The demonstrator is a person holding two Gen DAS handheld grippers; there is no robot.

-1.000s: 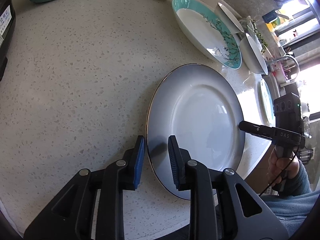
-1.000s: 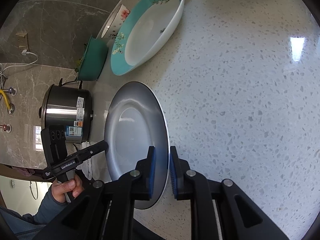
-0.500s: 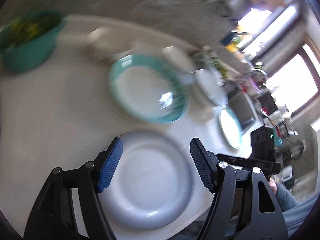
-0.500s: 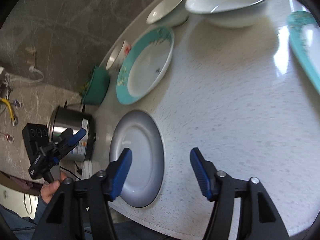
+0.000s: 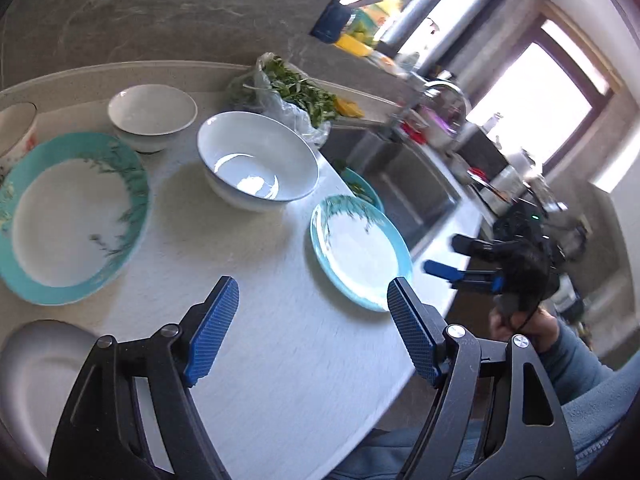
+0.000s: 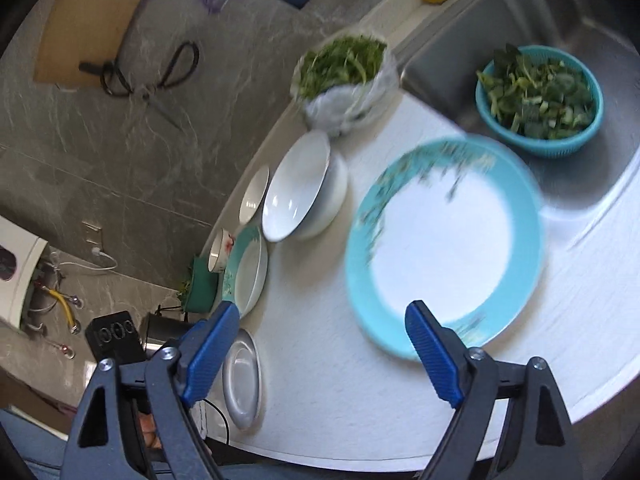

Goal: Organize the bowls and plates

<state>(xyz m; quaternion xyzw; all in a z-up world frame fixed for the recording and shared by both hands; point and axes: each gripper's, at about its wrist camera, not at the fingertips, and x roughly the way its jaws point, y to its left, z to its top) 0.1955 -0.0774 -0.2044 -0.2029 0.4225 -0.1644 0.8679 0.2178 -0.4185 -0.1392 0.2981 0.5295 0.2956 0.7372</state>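
I count three plates: grey plate [image 5: 36,364] lower left, big teal plate [image 5: 72,216] at left, small teal plate [image 5: 360,256] centre-right, all flat on the counter [image 5: 288,360], plus two white bowls [image 5: 256,160] upper centre. Round, so no long axis. My left gripper [image 5: 312,332] and right gripper [image 6: 316,356] are both opening with nothing between the fingers; only the right view shows the teal colander [image 6: 540,96] in the sink.
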